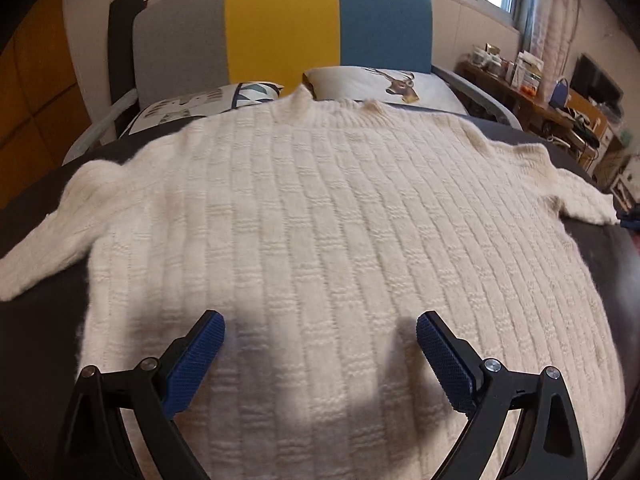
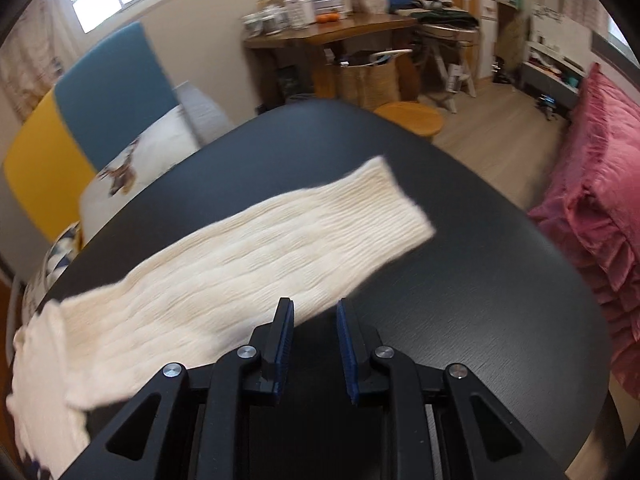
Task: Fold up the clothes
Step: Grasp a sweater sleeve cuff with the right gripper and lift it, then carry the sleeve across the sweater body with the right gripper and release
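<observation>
Left gripper (image 1: 320, 334), as I see it through its own camera: jaws spread wide, blue pads (image 1: 196, 364) hanging over the lower body of the cream cable-knit sweater (image 1: 320, 216), nothing between them. I see the sweater lying flat, spread out on the black table (image 1: 44, 344), collar toward the far edge and a sleeve extending to each side. Beyond the table I note a bed with a grey, yellow and blue headboard (image 1: 280, 28) and a deer-print pillow (image 1: 384, 84).

Right gripper (image 2: 314, 308), seen through its own camera: jaws a narrow gap apart, empty, with bare tabletop between the pads. One sweater sleeve (image 2: 248, 264) lies straight and flat on the table (image 2: 480, 320), its near edge passing just beyond the left fingertip (the frame is motion-blurred, so I cannot tell whether they touch). Background: a cluttered wooden desk (image 2: 352, 28) and a pink ruffled throw (image 2: 600, 200).
</observation>
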### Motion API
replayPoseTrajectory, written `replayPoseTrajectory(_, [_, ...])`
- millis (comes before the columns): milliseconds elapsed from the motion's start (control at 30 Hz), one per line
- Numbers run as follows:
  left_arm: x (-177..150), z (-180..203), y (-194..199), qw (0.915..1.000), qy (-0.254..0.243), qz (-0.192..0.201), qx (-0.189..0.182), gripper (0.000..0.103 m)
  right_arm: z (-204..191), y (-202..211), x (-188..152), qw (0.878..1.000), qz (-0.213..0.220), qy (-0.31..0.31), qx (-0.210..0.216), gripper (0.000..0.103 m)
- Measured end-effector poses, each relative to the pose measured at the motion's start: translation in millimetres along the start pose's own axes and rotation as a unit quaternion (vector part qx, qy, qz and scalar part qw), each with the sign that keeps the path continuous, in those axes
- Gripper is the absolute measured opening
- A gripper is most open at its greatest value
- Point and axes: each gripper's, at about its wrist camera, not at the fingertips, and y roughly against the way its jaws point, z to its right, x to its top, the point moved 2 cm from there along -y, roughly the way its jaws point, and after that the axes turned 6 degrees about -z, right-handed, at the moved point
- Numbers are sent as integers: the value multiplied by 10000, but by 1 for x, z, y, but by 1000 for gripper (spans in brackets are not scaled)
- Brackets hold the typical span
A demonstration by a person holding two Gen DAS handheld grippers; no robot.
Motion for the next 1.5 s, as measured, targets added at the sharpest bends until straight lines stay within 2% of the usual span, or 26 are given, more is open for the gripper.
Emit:
replayPoseTrajectory(133, [4, 8, 3, 10000, -46, 1, -59, 98, 16, -4, 12, 9995, 106, -299, -58, 22])
replayPoseTrajectory(367, [5, 15, 13, 9999, 38, 44, -134, 98, 55, -13, 34, 9924, 155, -1176, 327, 22])
replayPoseTrajectory(567, [-2, 30, 20, 9999, -41, 104, 36, 98, 67, -25, 44, 9909, 62, -1284, 409, 22])
replayPoseTrajectory(833, [-4, 51, 17, 9996, -256, 100, 18, 98, 65, -28, 46, 9871, 177, -1533, 436, 25])
replayPoseTrajectory(900, [-5, 53, 17, 9995, -295, 99, 24, 98, 58, -31, 49, 9886, 152, -1435, 420, 26])
replayPoseTrajectory(1000, [-6, 51, 15, 9996, -279, 73, 32, 98, 45, -34, 54, 9934, 174, -1131, 110, 26])
replayPoseTrajectory(1033, [-7, 49, 15, 9997, -256, 55, 21, 98, 42, -35, 55, 9937, 182, -1101, 133, 21])
replayPoseTrajectory(1067, [-7, 48, 14, 9997, -230, 42, 18, 98, 41, -38, 56, 9936, 147, -1100, 219, 8])
replayPoseTrajectory(1200, [-9, 41, 12, 9999, -149, 11, 6, 98, 34, -38, 60, 9939, 189, -1015, 386, 5])
replayPoseTrajectory(1367, [-5, 37, 12, 9999, -66, 43, -108, 98, 5, 1, 61, 9952, 595, -560, 537, 5])
replayPoseTrajectory(1500, [0, 40, 17, 9995, -9, 127, -285, 98, -40, 49, 60, 9927, 846, -92, 858, 5])
